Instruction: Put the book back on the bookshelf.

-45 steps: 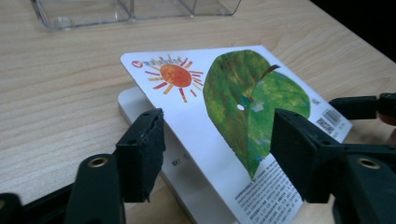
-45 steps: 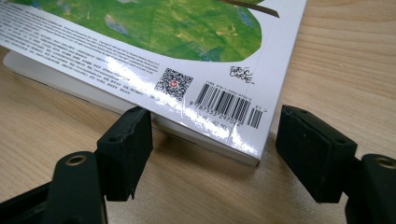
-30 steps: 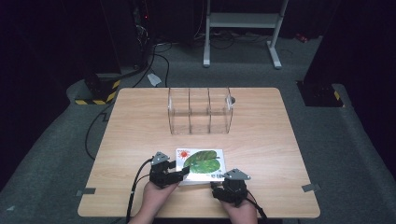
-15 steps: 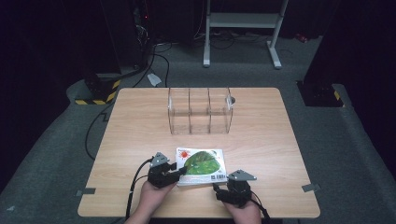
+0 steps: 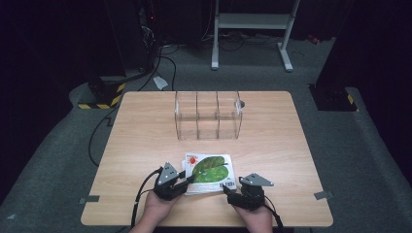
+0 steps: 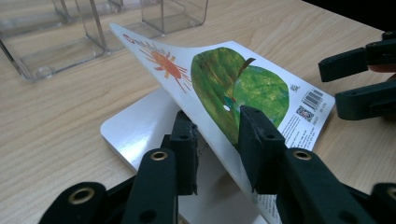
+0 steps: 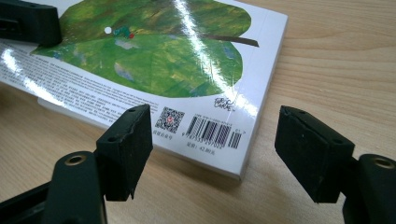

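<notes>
Wooden table [image 5: 145, 136] in the high view carries a picture book [image 5: 210, 174] near its near edge, with a clear divided organizer [image 5: 208, 115] farther back. The left gripper [image 5: 180, 183] sits at the book's left edge, the right gripper [image 5: 232, 192] at its near right corner. In the left gripper view the jaws have just been closing and pinch the lifted cover [image 6: 233, 88] between them. In the right gripper view the jaws stand wide apart, empty, just short of the book's [image 7: 154, 60] barcode corner.
</notes>
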Demonstrator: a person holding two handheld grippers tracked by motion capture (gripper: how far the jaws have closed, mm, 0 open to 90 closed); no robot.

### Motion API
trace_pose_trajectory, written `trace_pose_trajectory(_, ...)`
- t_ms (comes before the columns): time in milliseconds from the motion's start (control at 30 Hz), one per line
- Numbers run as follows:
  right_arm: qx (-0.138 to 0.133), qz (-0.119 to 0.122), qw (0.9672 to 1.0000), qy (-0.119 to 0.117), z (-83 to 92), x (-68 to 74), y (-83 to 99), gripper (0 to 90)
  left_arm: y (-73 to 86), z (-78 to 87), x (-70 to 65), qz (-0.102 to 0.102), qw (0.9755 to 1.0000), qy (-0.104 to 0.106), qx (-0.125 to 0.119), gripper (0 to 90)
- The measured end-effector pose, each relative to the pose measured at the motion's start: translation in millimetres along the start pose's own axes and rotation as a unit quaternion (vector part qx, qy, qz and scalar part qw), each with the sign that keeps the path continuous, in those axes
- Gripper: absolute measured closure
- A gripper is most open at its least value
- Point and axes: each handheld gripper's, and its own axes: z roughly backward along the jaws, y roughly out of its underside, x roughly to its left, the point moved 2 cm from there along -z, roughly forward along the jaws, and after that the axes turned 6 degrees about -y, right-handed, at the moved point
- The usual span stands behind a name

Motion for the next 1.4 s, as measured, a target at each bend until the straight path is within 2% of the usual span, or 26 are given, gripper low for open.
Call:
trace_pose_trajectory(33, -0.002, -0.004, 1.0000, -0.001, -0.8, -0.1, -0.3, 27.6, -0.7, 1.3, -0.7, -0.012, 0.9999, -0.004, -0.003, 68.6)
trace_pose_trajectory(167, -0.003, -0.007, 1.0000, -0.004, -4.3, -2.9, -3.9, 27.6, -2.7, 4.9, -5.2, -0.025, 0.9996, -0.002, -0.016, 69.4)
trace_pose_trajectory(267, -0.007, -0.021, 0.9998, -0.003, -7.9, -6.5, -7.7, 26.2, -3.0, 6.1, -6.5, -0.030, 0.9993, -0.002, -0.022, 69.5)
trace_pose_trajectory(467, -0.005, -0.031, 0.9995, -0.009, -16.9, -16.3, -16.1, 23.3, -3.1, 8.3, -7.6, -0.035, 0.9989, 0.003, -0.032, 70.2)
trace_pose_trajectory(600, -0.003, -0.060, 0.9978, -0.029, -25.0, -22.6, -18.6, 20.3, -2.9, 9.4, -8.6, -0.041, 0.9985, 0.004, -0.036, 71.0)
trace_pose_trajectory(667, -0.006, -0.065, 0.9972, -0.037, -27.4, -24.0, -20.3, 19.6, -2.7, 9.5, -8.8, -0.043, 0.9983, 0.004, -0.038, 71.1)
trace_pose_trajectory(767, 0.008, -0.081, 0.9950, -0.059, -31.9, -25.8, -22.1, 17.1, -2.0, 9.3, -9.4, -0.049, 0.9981, 0.001, -0.038, 71.1)
trace_pose_trajectory(933, 0.012, -0.082, 0.9939, -0.072, -33.7, -25.0, -22.0, 18.3, -1.1, 9.2, -9.8, -0.053, 0.9978, -0.001, -0.039, 71.2)
trace_pose_trajectory(1100, 0.011, -0.076, 0.9948, -0.067, -32.6, -22.8, -21.3, 19.6, 0.1, 8.7, -10.7, -0.049, 0.9980, -0.003, -0.039, 71.4)
trace_pose_trajectory(1167, 0.006, -0.081, 0.9947, -0.062, -31.1, -21.8, -21.0, 21.2, 0.3, 8.6, -9.9, -0.052, 0.9979, -0.004, -0.038, 71.7)
trace_pose_trajectory(1400, -0.005, -0.077, 0.9959, -0.048, -26.9, -20.8, -19.7, 27.2, 2.2, 6.3, -8.0, -0.040, 0.9988, 0.000, -0.029, 72.5)
